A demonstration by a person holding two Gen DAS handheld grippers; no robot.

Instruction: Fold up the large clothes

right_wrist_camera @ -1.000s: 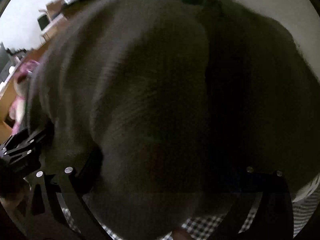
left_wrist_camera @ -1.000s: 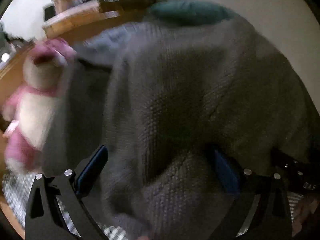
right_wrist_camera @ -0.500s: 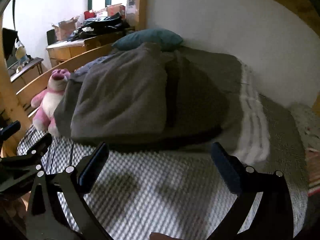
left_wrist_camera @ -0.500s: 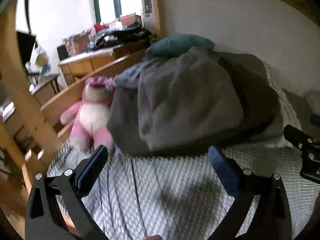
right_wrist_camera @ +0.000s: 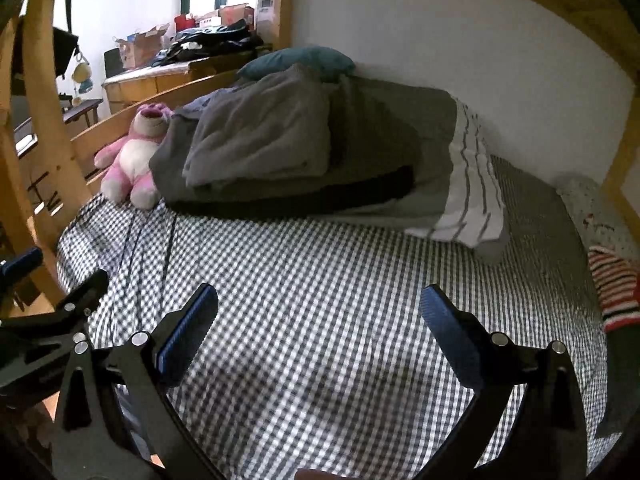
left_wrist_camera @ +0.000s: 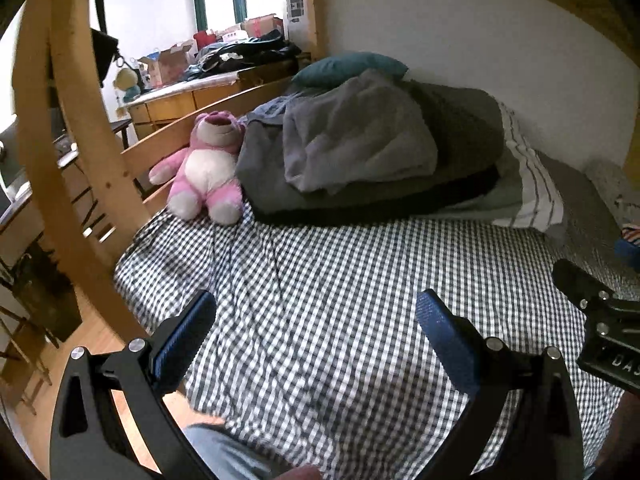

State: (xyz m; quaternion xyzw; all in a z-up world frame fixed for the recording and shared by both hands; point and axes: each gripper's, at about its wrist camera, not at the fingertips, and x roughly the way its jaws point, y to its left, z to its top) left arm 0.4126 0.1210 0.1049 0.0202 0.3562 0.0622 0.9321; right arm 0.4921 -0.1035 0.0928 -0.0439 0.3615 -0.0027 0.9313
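Checked bedding [left_wrist_camera: 340,300] lies bare beneath both claws. Your left gripper [left_wrist_camera: 316,320] and right gripper [right_wrist_camera: 320,312] hang with jaws spread wide, holding nothing. Folded grey clothes [left_wrist_camera: 360,148] sit stacked at the bed's far edge, touching the pink plush bear [left_wrist_camera: 208,168]. Risk: the loosely laid top layer may slide off if nudged.

One second earlier the grey sweater [left_wrist_camera: 356,140] filled both wrist views, pressed close against the jaws. It now lies folded on the pile of bedding [left_wrist_camera: 452,152] at the far end of the bed, well apart from both tools. The left gripper [left_wrist_camera: 316,320] and right gripper [right_wrist_camera: 320,312] have drawn back over the checked sheet [right_wrist_camera: 328,280], jaws wide and holding nothing.
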